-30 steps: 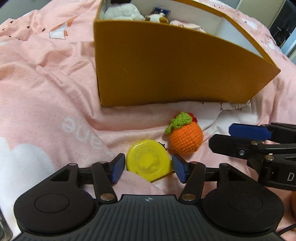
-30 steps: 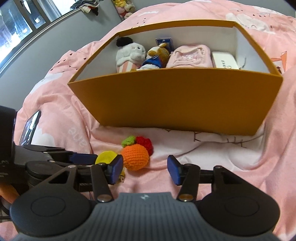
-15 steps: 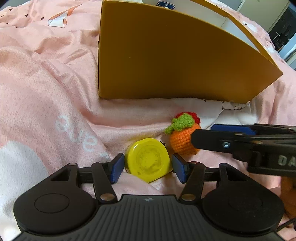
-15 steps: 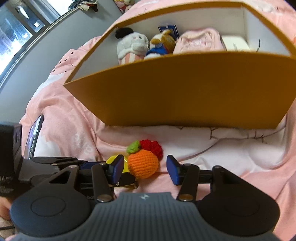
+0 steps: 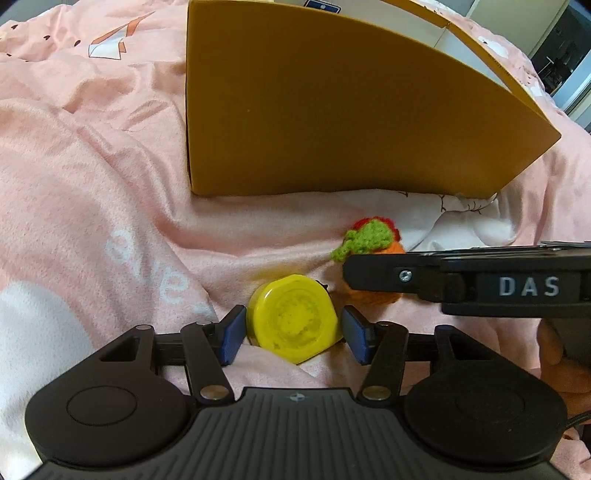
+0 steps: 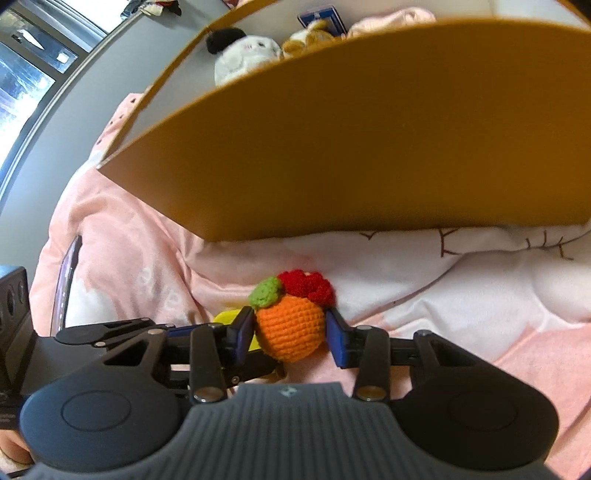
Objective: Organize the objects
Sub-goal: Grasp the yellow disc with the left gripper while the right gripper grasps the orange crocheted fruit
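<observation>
flanking a yellow tape measure [image 5: 293, 326], the left tongs [image 5: 293, 334] stand apart, blue pads just beside its two sides, whether touching cannot be told. right tongs [image 6: 290, 334]: spread either side of a crocheted orange [image 6: 290, 328], pads very near or touching it; a firm clamp cannot be told. crocheted orange: green leaf and red tuft on top, lying on the pink bedspread [image 5: 92, 177] just right of the tape measure. both items rest on the bed in front of an orange cardboard box [image 6: 369, 140]. box contents visible over the rim: white plush toy [image 6: 247, 51], brown plush toy [image 6: 306, 38], pink cloth item [image 6: 388, 22].
</observation>
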A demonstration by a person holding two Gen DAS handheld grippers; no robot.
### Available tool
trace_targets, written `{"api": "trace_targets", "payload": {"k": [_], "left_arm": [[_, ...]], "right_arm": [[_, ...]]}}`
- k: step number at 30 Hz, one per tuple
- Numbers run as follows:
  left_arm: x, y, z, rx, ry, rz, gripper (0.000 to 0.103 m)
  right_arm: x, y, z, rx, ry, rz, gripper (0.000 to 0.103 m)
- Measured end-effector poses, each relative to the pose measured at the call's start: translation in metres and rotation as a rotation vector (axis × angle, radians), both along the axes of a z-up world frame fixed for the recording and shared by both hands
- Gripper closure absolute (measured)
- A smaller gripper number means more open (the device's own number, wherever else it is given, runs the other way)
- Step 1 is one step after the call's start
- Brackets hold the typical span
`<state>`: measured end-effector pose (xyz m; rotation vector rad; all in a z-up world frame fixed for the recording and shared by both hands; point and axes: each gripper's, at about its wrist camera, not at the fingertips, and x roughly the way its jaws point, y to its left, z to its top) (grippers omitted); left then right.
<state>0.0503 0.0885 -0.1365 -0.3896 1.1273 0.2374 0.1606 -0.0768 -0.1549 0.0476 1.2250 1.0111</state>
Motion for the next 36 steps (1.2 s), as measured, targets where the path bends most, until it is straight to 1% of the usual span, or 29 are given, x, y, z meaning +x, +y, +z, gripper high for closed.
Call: {"api": "trace_targets", "payload": {"k": [5, 6, 7, 8, 9, 12, 16, 18, 23, 32, 34, 35, 36], "left_arm": [[-0.004, 0.0, 0.007, -0.001, -0.029, 0.006, 0.04], [-0.005, 0.001, 0.008, -0.005, -0.038, 0.009, 0.045], [-0.007, 0.002, 0.011, -0.002, -0.05, 0.018, 0.064], [-0.009, 0.005, 0.015, -0.016, -0.074, 0.024, 0.072], [-0.012, 0.007, 0.019, -0.037, -0.099, 0.029, 0.074], [-0.014, 0.011, 0.021, -0.051, -0.1, 0.041, 0.074], [-0.012, 0.007, 0.021, -0.033, -0.089, 0.037, 0.072], [-0.006, 0.002, 0.016, -0.026, -0.071, 0.04, 0.065], [-0.001, 0.007, 0.005, -0.035, -0.037, 0.048, 0.051], [0.006, 0.013, -0.007, -0.064, -0.004, 0.06, 0.048], [0.008, 0.016, -0.01, -0.086, -0.003, 0.064, 0.048], [0.008, 0.018, -0.011, -0.1, -0.005, 0.069, 0.049], [0.008, 0.021, -0.012, -0.117, -0.012, 0.074, 0.057]], "right_arm": [[-0.007, -0.013, 0.016, 0.01, -0.085, -0.016, 0.059], [-0.007, -0.017, 0.02, 0.012, -0.097, -0.025, 0.059], [-0.006, -0.021, 0.023, 0.014, -0.109, -0.035, 0.059], [-0.004, -0.025, 0.024, 0.015, -0.12, -0.044, 0.059], [-0.004, -0.029, 0.027, 0.017, -0.136, -0.052, 0.059], [-0.004, -0.038, 0.037, 0.027, -0.177, -0.069, 0.059], [-0.004, -0.044, 0.046, 0.033, -0.203, -0.083, 0.059], [-0.005, -0.045, 0.046, 0.025, -0.203, -0.081, 0.059], [-0.007, -0.046, 0.041, 0.015, -0.193, -0.072, 0.059], [-0.006, -0.046, 0.036, 0.014, -0.175, -0.067, 0.059], [-0.006, -0.045, 0.035, 0.011, -0.173, -0.063, 0.059], [-0.006, -0.045, 0.035, 0.011, -0.173, -0.061, 0.059], [-0.007, -0.045, 0.035, 0.011, -0.174, -0.06, 0.059]]}}
